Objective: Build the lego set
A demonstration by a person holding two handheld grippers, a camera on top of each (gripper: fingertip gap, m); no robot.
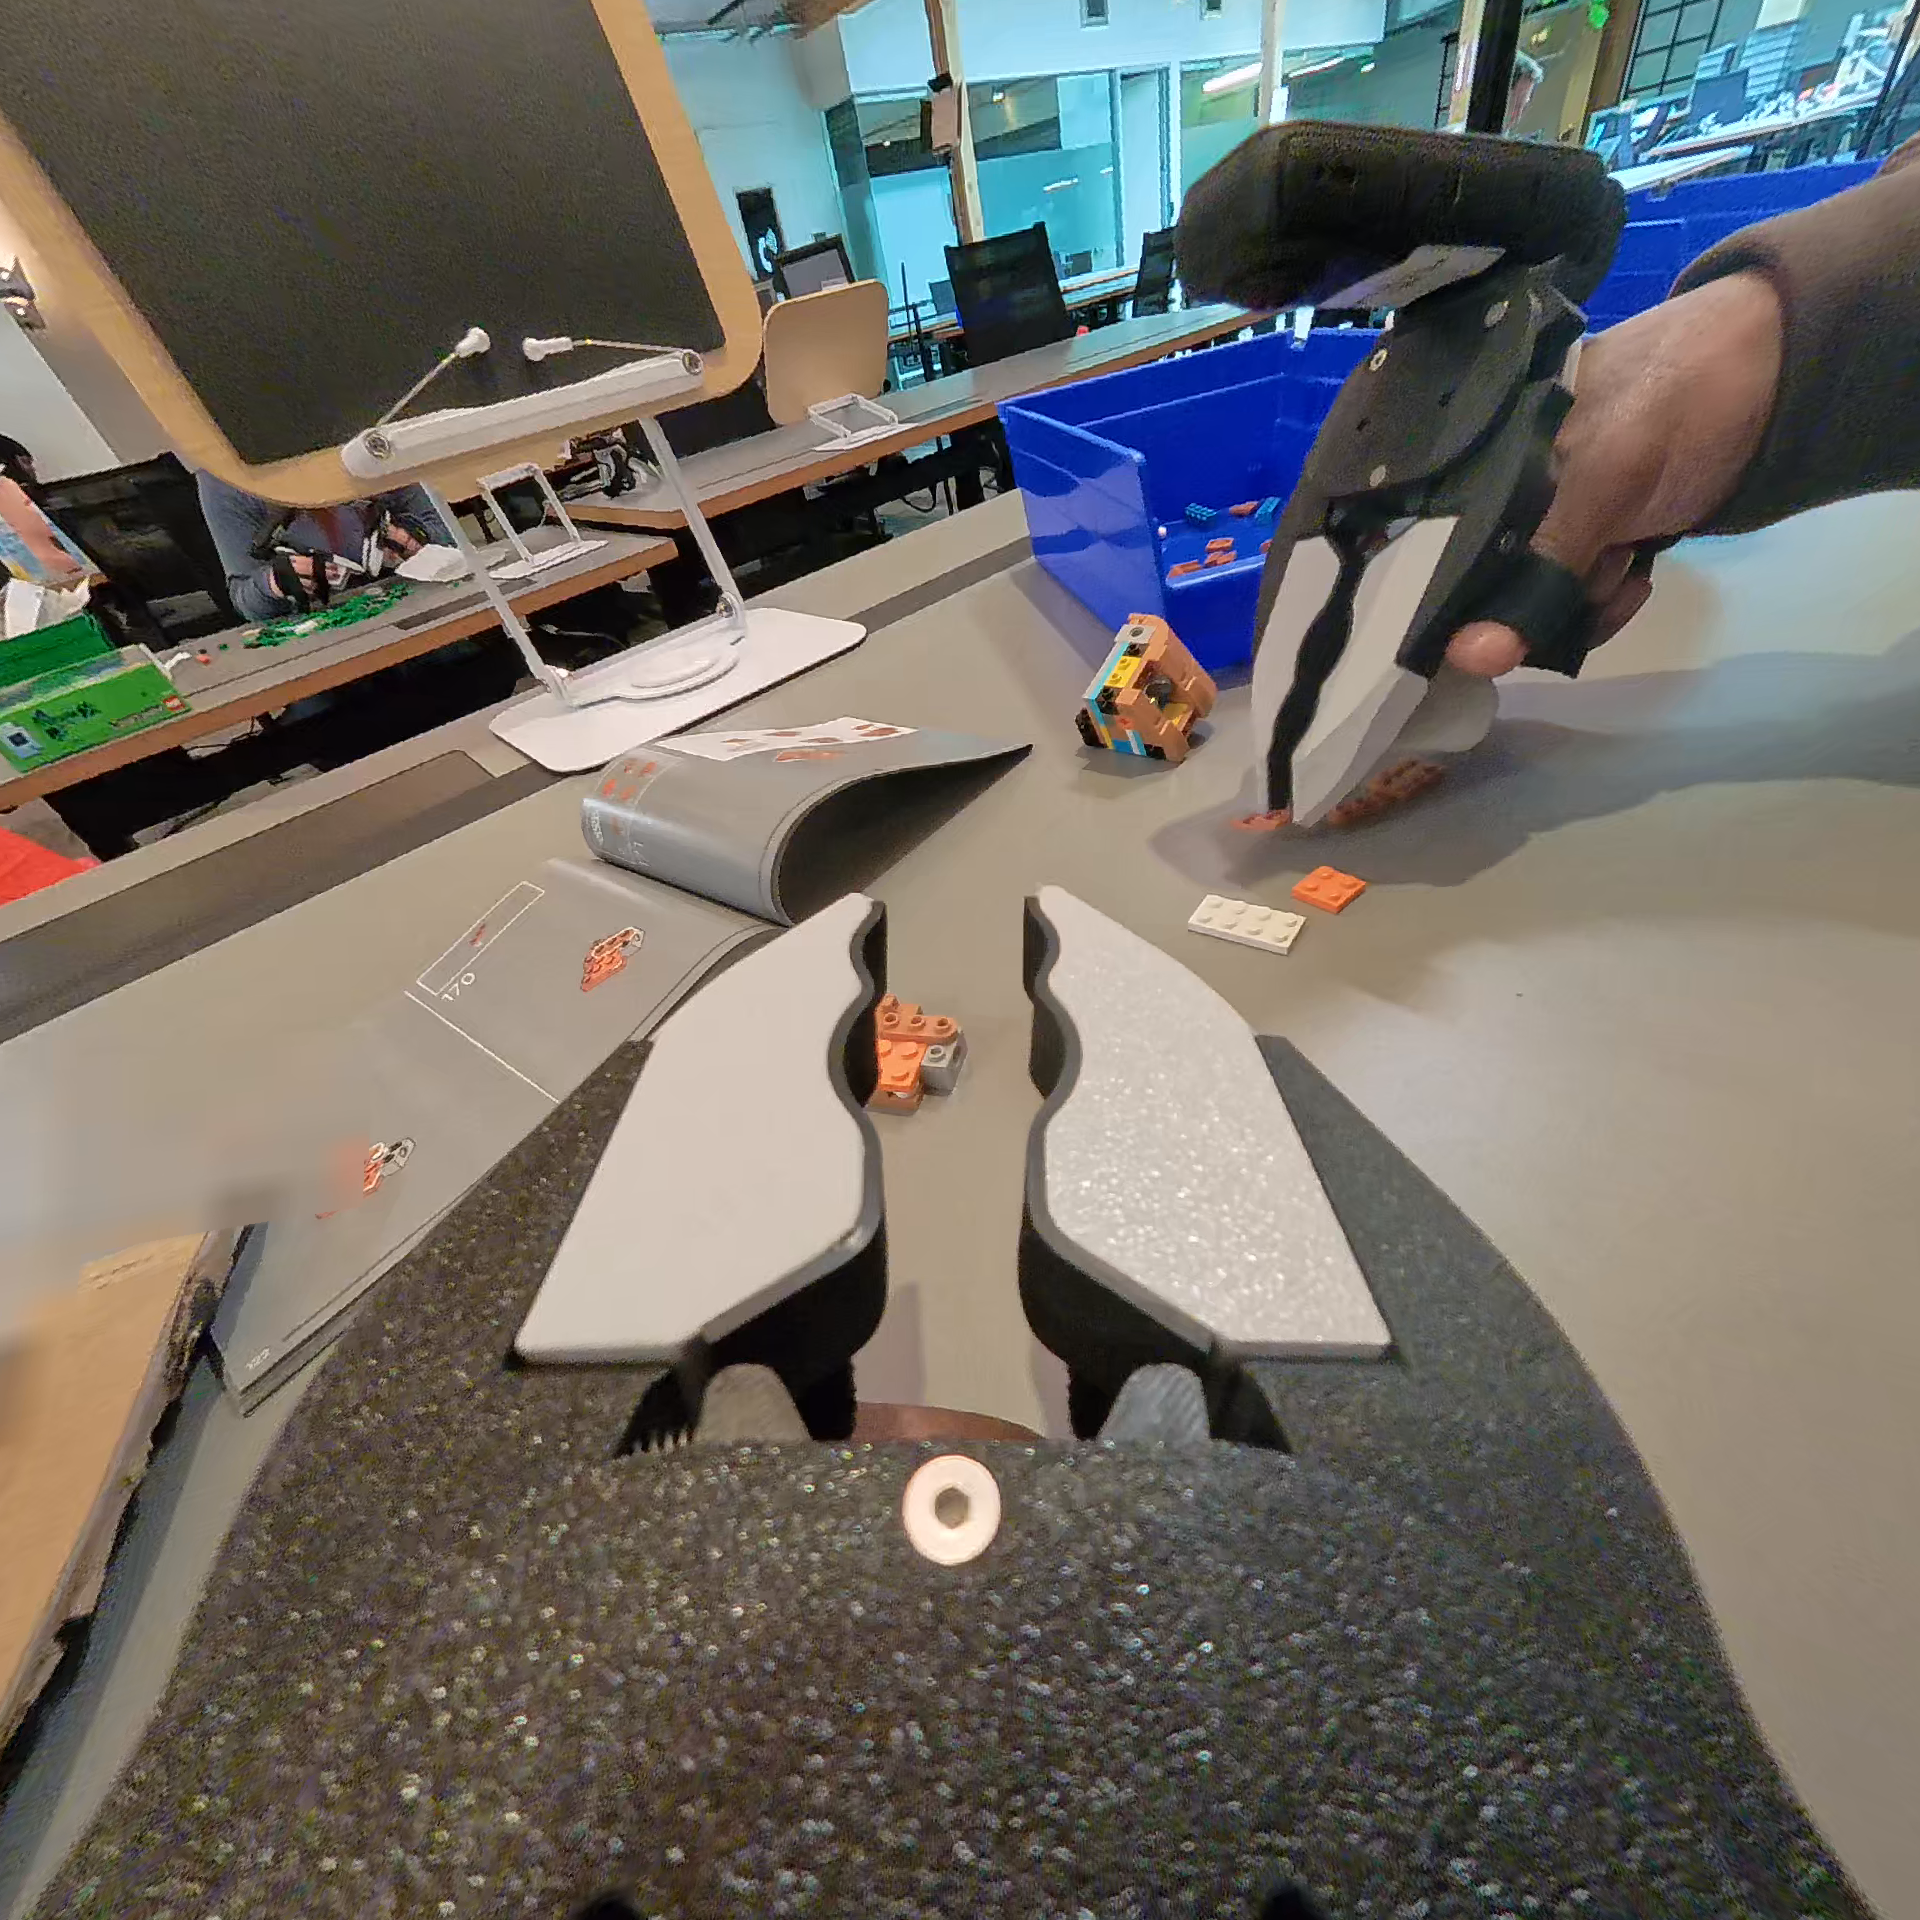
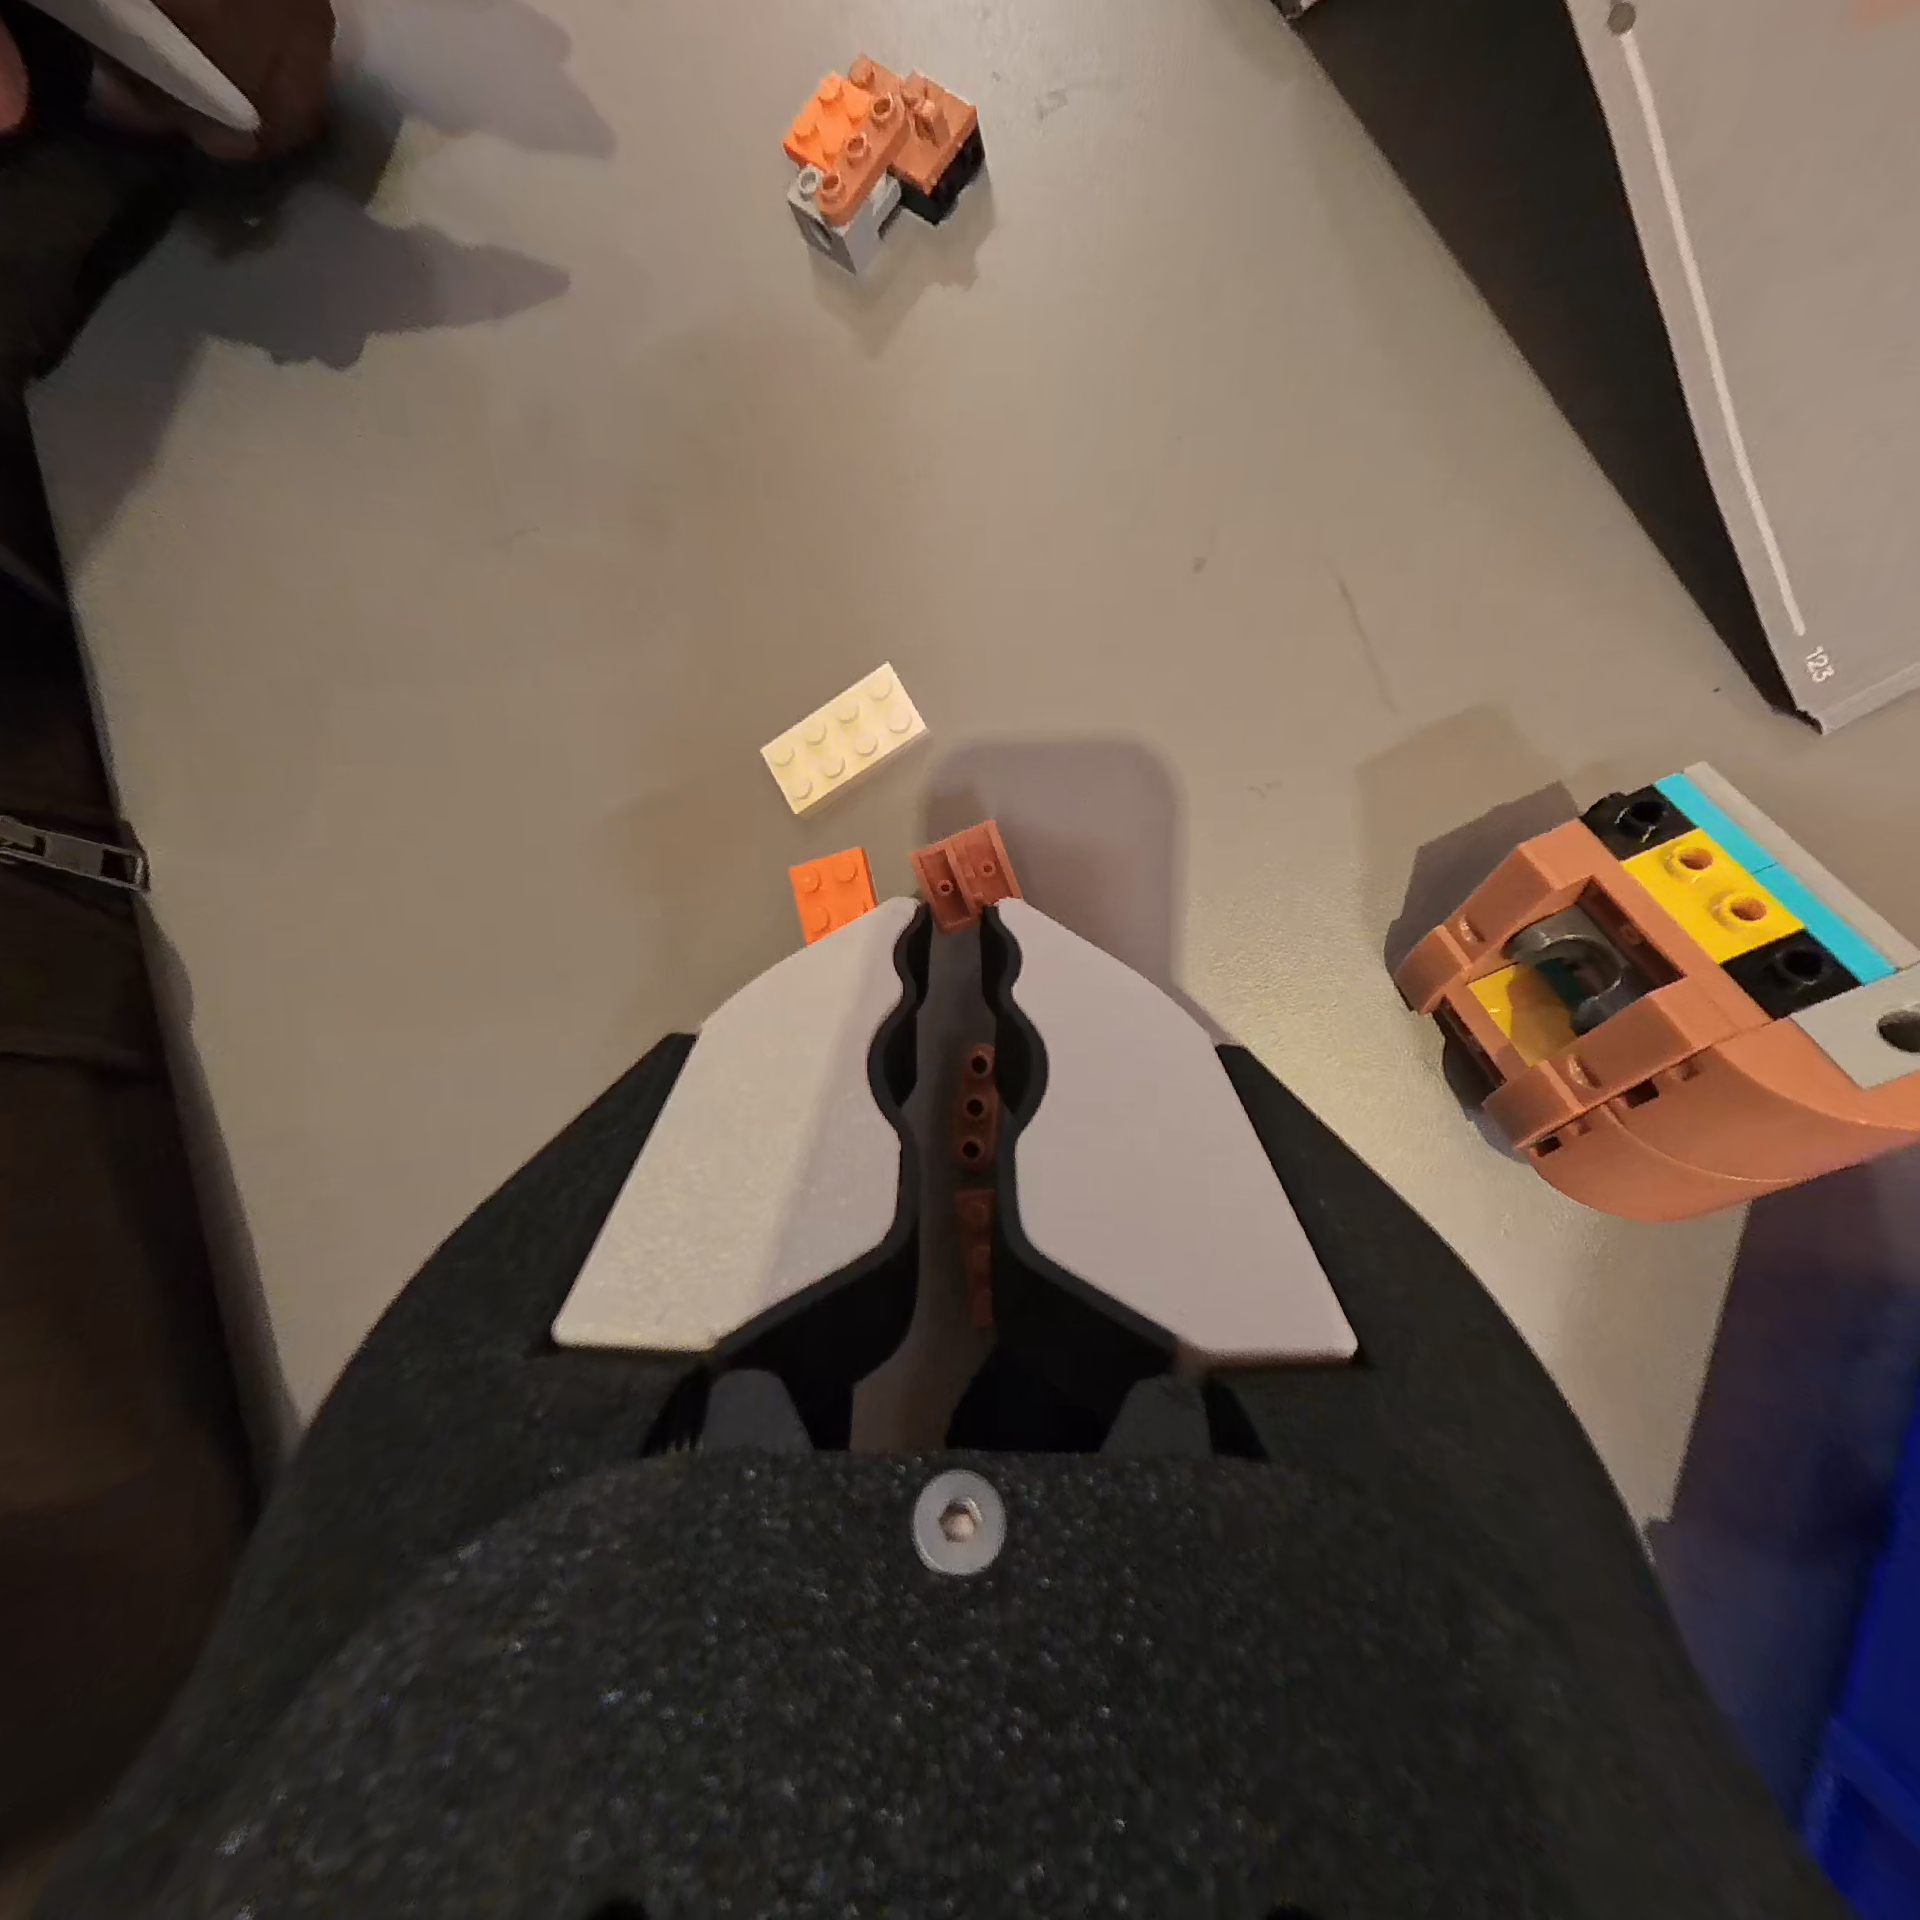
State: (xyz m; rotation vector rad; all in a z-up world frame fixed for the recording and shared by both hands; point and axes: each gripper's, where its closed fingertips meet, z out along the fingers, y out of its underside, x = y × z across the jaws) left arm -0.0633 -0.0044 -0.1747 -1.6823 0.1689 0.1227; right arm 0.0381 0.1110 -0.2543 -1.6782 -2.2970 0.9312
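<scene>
My left gripper (image 1: pixel 956 914) is open and low over the grey table (image 1: pixel 1558 1143). A small orange, brown and grey brick assembly (image 1: pixel 914 1049) lies between its fingers, close to the left one. The assembly also shows in the right wrist view (image 2: pixel 883 156). My right gripper (image 2: pixel 953 912) is shut on the corner of a small brown piece (image 2: pixel 966 868) that rests on the table. It also shows in the left wrist view (image 1: pixel 1286 816), tips down. A long brown plate (image 2: pixel 977 1112) lies on the table under its fingers.
A white plate (image 2: pixel 844 738) and an orange plate (image 2: pixel 831 888) lie just left of the right gripper's tips. A larger brown, yellow and black build (image 2: pixel 1662 987) lies at the right. An open instruction booklet (image 1: pixel 727 831), a blue bin (image 1: pixel 1091 488) and a tablet stand (image 1: pixel 675 675) stand behind. Left tips to right tips: about 20 cm.
</scene>
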